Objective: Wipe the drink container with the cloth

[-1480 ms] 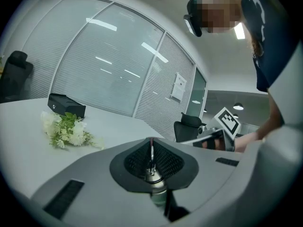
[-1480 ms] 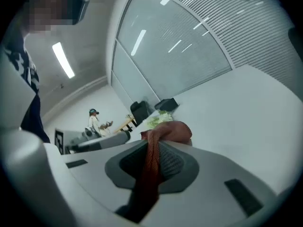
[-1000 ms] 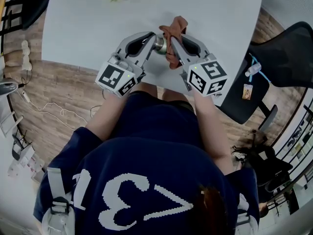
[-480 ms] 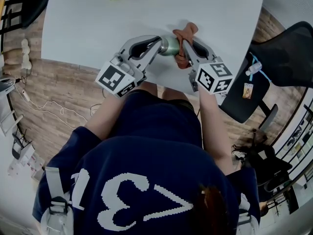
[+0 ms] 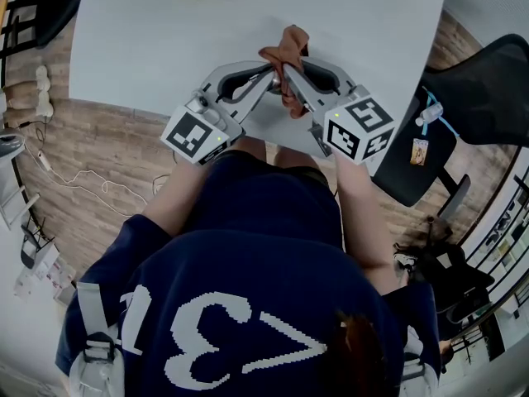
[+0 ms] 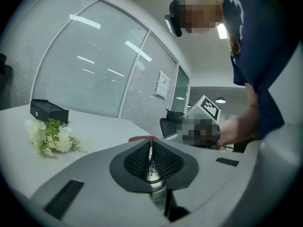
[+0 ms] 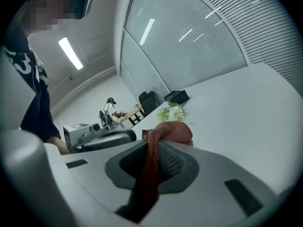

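— Head view first: how do the arms stand?

— Both forearms reach up from the lower frame to the near edge of the white table point(image 5: 149, 40). The left gripper point(image 5: 266, 74) and right gripper point(image 5: 291, 85) converge in a V at upper centre, tips almost meeting.

— State of the jaws?

— In the left gripper view, the jaws are closed on the drink container point(image 6: 158, 193), a greenish body with a metal top fitting, clamped between the pads. In the right gripper view, the jaws are clamped on the rust-brown cloth point(image 7: 165, 132), which bunches past the tips and trails back between the pads.

— Where does the container sit in the head view?

— At the meeting point of the tips, almost wholly covered by the cloth.

— Any writing?

— The marker cubes point(image 5: 195, 133) carry black-and-white square patterns only. The navy shirt point(image 5: 248, 304) bears large white figures; a 3 and a 1 are readable. The wall notice point(image 6: 162, 83) is too small to read.
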A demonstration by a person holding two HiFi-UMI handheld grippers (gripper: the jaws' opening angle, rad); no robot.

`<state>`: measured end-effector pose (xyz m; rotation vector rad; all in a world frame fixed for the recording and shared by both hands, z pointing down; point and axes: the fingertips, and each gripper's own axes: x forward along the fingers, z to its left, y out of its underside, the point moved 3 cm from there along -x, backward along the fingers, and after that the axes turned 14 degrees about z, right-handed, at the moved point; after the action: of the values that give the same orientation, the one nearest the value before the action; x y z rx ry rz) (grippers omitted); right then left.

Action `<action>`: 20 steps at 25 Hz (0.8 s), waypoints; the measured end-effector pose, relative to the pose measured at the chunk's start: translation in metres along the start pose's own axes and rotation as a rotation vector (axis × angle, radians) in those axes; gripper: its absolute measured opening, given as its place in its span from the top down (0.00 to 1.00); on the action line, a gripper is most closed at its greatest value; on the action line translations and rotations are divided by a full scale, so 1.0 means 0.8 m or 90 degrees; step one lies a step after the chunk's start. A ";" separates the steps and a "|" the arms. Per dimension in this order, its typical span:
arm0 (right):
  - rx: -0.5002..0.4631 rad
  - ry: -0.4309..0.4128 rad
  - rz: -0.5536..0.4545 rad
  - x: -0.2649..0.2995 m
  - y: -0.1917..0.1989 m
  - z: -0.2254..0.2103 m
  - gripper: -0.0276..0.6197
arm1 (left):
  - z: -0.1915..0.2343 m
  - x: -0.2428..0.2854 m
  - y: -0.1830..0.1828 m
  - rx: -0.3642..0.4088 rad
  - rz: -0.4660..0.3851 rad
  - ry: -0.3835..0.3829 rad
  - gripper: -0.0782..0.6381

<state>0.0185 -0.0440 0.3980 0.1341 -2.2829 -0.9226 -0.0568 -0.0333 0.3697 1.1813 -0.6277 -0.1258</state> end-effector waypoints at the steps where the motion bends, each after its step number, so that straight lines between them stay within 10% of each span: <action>1: -0.002 0.011 0.009 0.001 0.004 -0.003 0.86 | 0.003 -0.003 0.001 -0.005 0.002 -0.008 0.85; 9: 0.040 0.056 0.029 -0.004 0.044 -0.030 0.86 | 0.024 -0.018 0.013 -0.133 -0.018 -0.077 0.85; 15: 0.081 0.064 0.050 -0.002 0.052 -0.058 0.87 | 0.012 -0.015 0.006 -0.031 -0.006 -0.026 0.85; 20: 0.041 -0.060 0.030 0.002 0.009 -0.015 0.86 | 0.004 -0.012 0.010 0.006 0.022 -0.003 0.85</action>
<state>0.0254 -0.0462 0.4097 0.0655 -2.3936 -0.8484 -0.0681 -0.0291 0.3740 1.1791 -0.6534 -0.0973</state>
